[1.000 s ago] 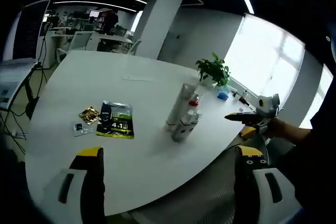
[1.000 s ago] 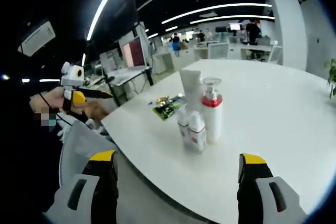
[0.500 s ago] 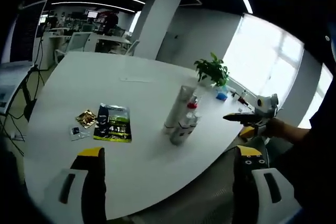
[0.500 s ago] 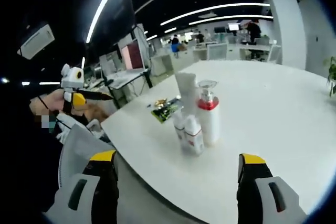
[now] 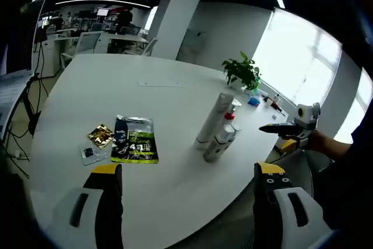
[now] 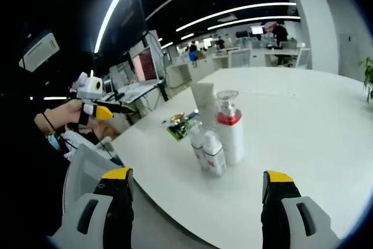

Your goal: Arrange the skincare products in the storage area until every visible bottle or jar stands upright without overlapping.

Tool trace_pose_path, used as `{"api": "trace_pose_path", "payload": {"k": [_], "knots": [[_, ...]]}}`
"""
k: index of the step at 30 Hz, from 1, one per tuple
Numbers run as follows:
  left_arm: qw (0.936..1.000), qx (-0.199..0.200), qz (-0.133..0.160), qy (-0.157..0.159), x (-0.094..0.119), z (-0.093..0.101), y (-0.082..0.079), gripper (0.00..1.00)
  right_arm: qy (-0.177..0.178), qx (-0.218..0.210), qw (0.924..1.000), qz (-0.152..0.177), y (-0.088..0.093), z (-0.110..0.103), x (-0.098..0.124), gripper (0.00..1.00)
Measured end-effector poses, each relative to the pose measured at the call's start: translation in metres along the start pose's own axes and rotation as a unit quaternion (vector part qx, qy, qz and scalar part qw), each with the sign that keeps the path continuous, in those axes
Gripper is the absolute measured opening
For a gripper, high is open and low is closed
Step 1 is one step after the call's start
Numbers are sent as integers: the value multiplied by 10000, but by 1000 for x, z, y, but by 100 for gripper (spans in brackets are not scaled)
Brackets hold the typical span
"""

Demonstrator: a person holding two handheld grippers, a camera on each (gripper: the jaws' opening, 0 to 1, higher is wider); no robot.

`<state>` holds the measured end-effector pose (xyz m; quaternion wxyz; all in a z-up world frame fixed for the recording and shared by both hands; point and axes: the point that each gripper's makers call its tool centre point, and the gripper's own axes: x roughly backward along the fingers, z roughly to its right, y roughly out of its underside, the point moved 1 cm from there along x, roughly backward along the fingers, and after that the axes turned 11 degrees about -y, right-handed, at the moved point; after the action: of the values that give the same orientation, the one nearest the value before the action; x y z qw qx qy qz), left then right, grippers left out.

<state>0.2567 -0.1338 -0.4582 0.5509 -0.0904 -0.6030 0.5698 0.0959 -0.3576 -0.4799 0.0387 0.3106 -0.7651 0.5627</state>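
Observation:
A cluster of skincare products stands upright near the white table's (image 5: 87, 86) rounded edge. It holds a tall pale tube (image 5: 213, 118), a pump bottle with a red collar (image 5: 231, 115) and two small white bottles (image 5: 216, 147). In the right gripper view the tube (image 6: 204, 101), the pump bottle (image 6: 231, 132) and the small bottles (image 6: 213, 153) stand close together in front of me. My left gripper (image 5: 187, 171) is open, off the table's edge and well short of the cluster. My right gripper (image 6: 198, 174) is open too, with nothing between its jaws. Each gripper appears in the other's view, held by a hand: right gripper (image 5: 287, 127), left gripper (image 6: 108, 109).
A green and black packet (image 5: 134, 139), a gold sachet (image 5: 100, 134) and a small dark sachet (image 5: 88, 153) lie flat left of the cluster. A potted plant (image 5: 242, 72) stands at the table's far side. Desks and chairs fill the office behind.
Both views have shifted slightly with the hands. The left gripper sits a little higher in the right gripper view. The bottles and sachets have not moved.

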Motion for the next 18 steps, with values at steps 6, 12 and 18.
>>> {"api": "trace_pose_path", "payload": {"k": [6,12,18], "knots": [[9993,-95,-351,-107,-16,-9,7,79,-16,-16,10000,-11,0,2,-8,94],[9978,-257,-590,-145,-35,-20,11,75,-6,-107,9999,-50,8,5,-11,93],[9960,-328,-794,-244,-54,-33,15,70,68,-252,9996,-73,14,11,-11,93]]}}
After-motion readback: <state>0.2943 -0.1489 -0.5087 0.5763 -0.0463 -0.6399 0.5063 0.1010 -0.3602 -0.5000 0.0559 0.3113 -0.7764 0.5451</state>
